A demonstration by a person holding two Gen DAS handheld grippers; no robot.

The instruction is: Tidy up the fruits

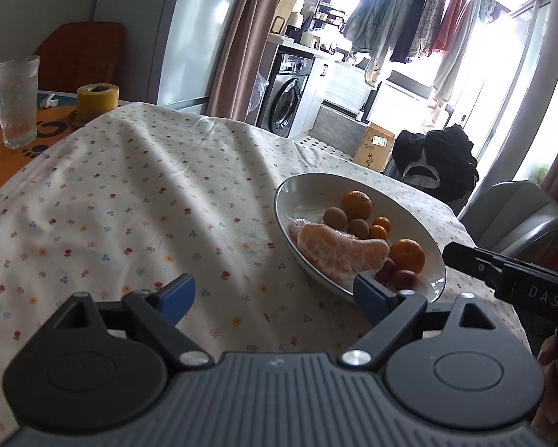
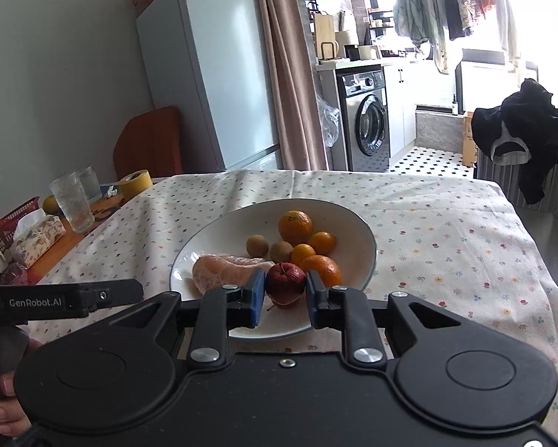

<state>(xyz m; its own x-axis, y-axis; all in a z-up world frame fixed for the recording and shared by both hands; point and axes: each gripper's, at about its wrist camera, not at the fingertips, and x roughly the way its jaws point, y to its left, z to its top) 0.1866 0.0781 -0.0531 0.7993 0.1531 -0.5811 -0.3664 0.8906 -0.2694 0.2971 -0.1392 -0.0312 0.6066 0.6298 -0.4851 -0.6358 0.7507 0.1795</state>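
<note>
Nearby, plate [image 2: 189, 260] sits inside tablecloth's [image 2: 446, 242] edges, open cloth leftward.

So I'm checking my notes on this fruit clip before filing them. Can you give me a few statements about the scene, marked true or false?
1. The left gripper stands open over the tablecloth, holding nothing. True.
2. The fruit sits in a red basket. False: it lies in a white bowl.
3. A small red apple lies between the fingers of the right gripper. True.
4. The drinking glass lies tipped over. False: it stands upright.
5. A yellow roll of tape stands beyond the tablecloth. True.
</note>
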